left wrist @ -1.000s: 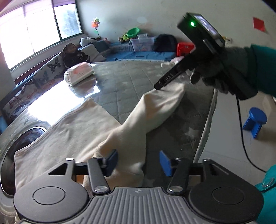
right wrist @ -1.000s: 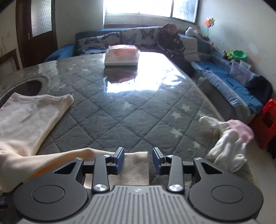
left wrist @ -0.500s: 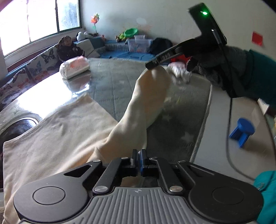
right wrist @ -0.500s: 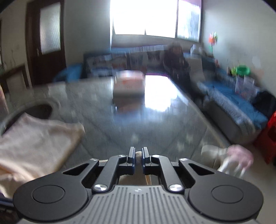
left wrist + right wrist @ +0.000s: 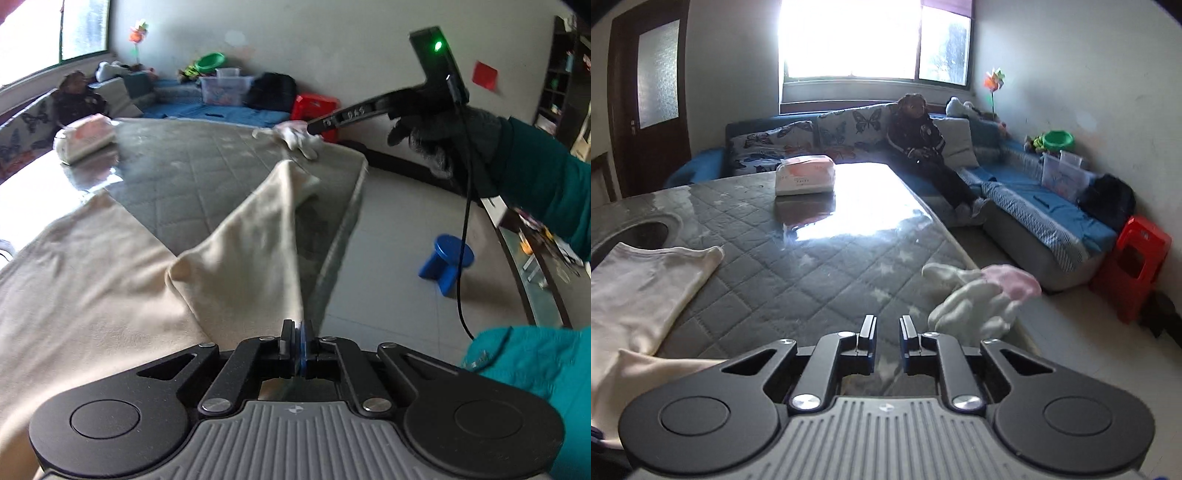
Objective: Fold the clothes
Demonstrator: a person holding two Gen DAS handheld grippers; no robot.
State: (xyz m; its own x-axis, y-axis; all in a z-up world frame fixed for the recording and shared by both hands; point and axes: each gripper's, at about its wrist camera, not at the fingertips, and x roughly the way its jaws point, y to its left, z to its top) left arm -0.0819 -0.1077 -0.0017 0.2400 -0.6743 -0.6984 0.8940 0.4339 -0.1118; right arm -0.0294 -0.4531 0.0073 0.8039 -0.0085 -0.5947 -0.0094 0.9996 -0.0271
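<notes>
The cream garment [image 5: 92, 266] lies on the quilted table [image 5: 207, 173], filling the left and centre of the left view. The left gripper [image 5: 297, 345] is clenched on its sleeve edge. The right gripper [image 5: 887, 328], bottom centre, is opening with nothing between its jaws.

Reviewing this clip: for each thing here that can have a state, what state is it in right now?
Left gripper: jaws shut on the cream garment's sleeve.
Right gripper: jaws opening, nothing between them.
Cream garment: body flat on the table, sleeve pulled up off it.
White and pink clothes: crumpled, unfolded, at the table's edge.
Tissue pack: closed, lying flat.
Door: closed.
</notes>
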